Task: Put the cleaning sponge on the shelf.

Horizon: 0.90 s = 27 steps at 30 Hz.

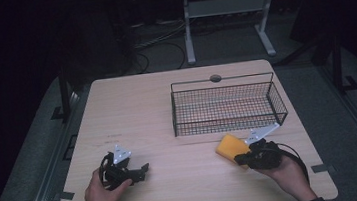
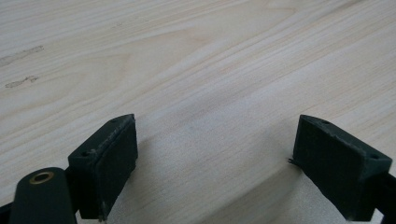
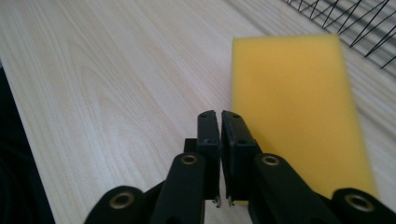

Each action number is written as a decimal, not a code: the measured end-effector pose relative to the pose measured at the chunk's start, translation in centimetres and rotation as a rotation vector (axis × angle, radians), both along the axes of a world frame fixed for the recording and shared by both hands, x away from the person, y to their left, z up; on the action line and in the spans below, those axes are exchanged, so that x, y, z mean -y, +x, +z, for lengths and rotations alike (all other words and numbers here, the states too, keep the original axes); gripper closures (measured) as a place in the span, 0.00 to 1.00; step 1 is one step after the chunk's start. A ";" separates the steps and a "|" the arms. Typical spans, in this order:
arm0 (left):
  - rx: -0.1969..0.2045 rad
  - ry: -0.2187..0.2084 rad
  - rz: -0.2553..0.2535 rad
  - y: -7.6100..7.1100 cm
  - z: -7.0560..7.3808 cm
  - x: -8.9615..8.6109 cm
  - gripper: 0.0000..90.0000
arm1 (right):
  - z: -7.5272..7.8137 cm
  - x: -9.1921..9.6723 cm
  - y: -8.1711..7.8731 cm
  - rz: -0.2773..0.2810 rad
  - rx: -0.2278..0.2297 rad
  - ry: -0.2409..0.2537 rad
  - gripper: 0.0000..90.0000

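The yellow sponge (image 3: 294, 112) is lying on the table (image 1: 157, 112), at five o'clock from the wire basket (image 1: 227, 106). The right gripper (image 3: 219, 116) is nearly clenched, apparently empty, just beside it; the sponge risks being nudged away. The left gripper (image 2: 215, 158) is being held released.

We see a pale wooden table (image 1: 132, 110) under a black wire basket (image 1: 227, 106), which sits on its far right part. Beyond the table's far edge, a white metal frame (image 1: 225, 12) stands on the dark floor, with cables (image 1: 160, 44) lying left of it.
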State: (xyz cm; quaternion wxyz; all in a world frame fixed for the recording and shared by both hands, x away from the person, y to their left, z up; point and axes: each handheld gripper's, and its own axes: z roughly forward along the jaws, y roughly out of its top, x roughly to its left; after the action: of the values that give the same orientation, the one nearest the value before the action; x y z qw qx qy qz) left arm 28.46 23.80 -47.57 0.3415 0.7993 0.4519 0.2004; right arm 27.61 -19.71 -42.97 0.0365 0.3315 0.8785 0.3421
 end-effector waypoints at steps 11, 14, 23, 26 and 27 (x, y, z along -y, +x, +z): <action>-0.001 -0.001 -0.001 0.0 0.0 0.0 0.15 | 2.1 0.1 0.9 -0.035 0.022 -0.054 0.57; 0.000 -0.001 -0.001 0.0 0.0 0.0 0.15 | 2.3 0.1 1.5 -0.050 0.013 -0.071 0.47; 0.001 -0.004 0.001 0.0 0.0 0.0 0.15 | 2.3 -0.3 2.8 -0.088 0.010 -0.132 0.19; 0.001 -0.004 0.002 0.0 0.0 0.0 0.15 | 2.0 -0.5 3.1 -0.087 0.003 -0.148 0.13; 0.001 -0.004 0.002 0.0 0.0 0.0 0.15 | 1.9 -0.6 3.1 -0.087 0.000 -0.149 0.10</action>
State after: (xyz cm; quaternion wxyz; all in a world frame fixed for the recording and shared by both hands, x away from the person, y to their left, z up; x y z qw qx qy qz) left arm 28.46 23.78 -47.59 0.3431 0.7983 0.4528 0.2002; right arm 30.75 -19.11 -41.05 0.0757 0.3656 0.8863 0.2739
